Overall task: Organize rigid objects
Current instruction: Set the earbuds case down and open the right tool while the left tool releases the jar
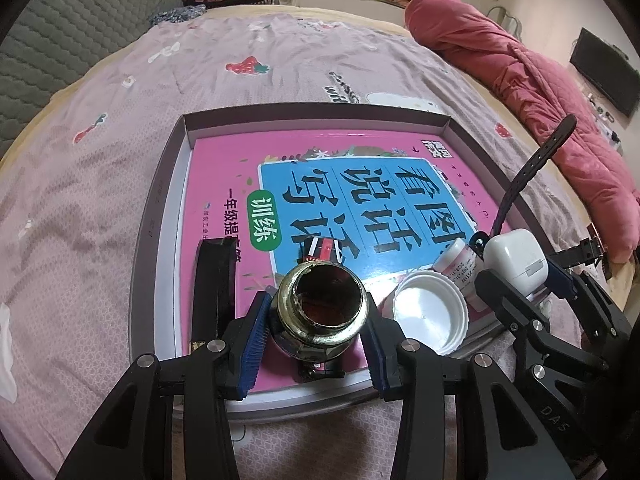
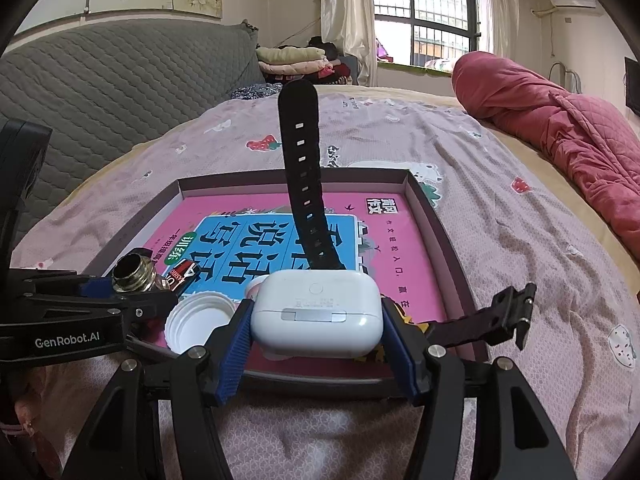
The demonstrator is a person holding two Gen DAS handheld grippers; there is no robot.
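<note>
A small open-mouthed glass jar (image 1: 320, 308) stands on the pink book (image 1: 224, 172) inside the shallow box tray (image 1: 312, 114). My left gripper (image 1: 320, 314) is shut on the jar, with a blue pad against each side. My right gripper (image 2: 318, 316) is shut on a white earbuds case (image 2: 316, 312) at the tray's near right. In the left wrist view, the case (image 1: 516, 256) and the right gripper (image 1: 526, 280) show at the right. In the right wrist view, the jar (image 2: 132, 276) and the left gripper (image 2: 120, 286) show at the left.
A black watch strap (image 2: 302, 184) rises behind the case, and its buckle end (image 2: 508, 312) hangs over the tray's right rim. A white cap (image 1: 430, 316), a small white bottle (image 1: 460, 264), a red-and-black item (image 1: 318, 248) and a black bar (image 1: 214, 284) lie in the tray. A red quilt (image 1: 540, 92) lies far right.
</note>
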